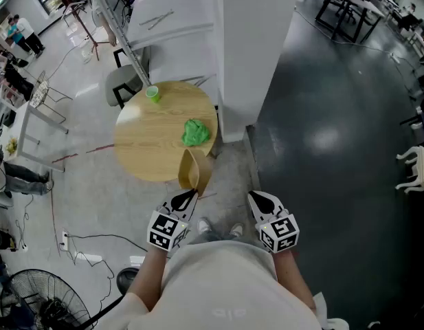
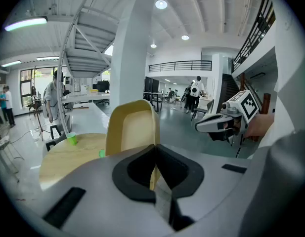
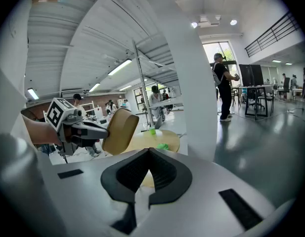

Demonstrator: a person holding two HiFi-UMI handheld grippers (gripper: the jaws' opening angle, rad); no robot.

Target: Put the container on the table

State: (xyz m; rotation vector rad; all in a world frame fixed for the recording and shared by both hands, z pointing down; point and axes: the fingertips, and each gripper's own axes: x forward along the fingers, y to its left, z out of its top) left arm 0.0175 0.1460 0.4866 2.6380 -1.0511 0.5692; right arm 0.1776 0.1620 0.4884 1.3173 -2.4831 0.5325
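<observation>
My left gripper (image 1: 186, 199) pinched the container (image 1: 195, 170) by its near rim, the container standing upright just beyond the jaws. The table (image 1: 148, 137) lay straight ahead of it. My right gripper (image 1: 262, 199), pressed together on nothing, sat alongside, farther from the table.

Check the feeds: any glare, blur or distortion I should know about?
Head view: sharp, edges bent, glare patch on the dark floor. Left gripper view: fisheye with black corners, container crisp, ceiling light blown out. Right gripper view: same fisheye, no motion blur.
</observation>
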